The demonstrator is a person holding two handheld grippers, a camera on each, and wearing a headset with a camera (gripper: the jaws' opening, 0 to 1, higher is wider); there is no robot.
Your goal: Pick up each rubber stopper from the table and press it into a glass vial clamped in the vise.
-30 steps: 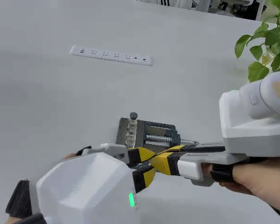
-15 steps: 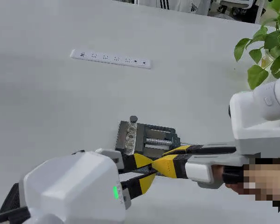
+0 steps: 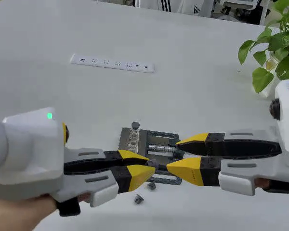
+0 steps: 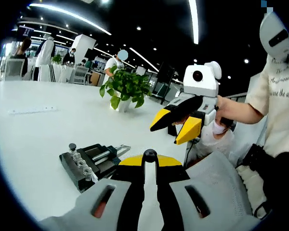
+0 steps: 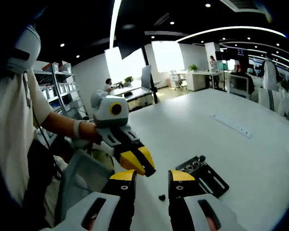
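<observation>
A dark vise (image 3: 156, 144) holds a row of glass vials (image 3: 133, 140); the far vial carries a black stopper (image 3: 135, 126). Two loose rubber stoppers (image 3: 151, 185) lie on the table just in front of the vise. My left gripper (image 3: 151, 164) comes in from the left, shut on a small black stopper (image 4: 150, 154) at its yellow tips. My right gripper (image 3: 173, 154) reaches in from the right above the vise screw, open, with nothing between its jaws. The two grippers point at each other, tips close. In the right gripper view the vise (image 5: 202, 175) and a loose stopper (image 5: 161, 196) lie ahead.
A white power strip (image 3: 111, 63) lies on the far side of the white table (image 3: 48, 86). A potted green plant (image 3: 274, 48) stands at the right edge. Other people and desks are far in the background.
The grippers, crossed close together in front of the vise before, have drawn apart and now face each other tip to tip. The loose stoppers on the table have come into sight.
</observation>
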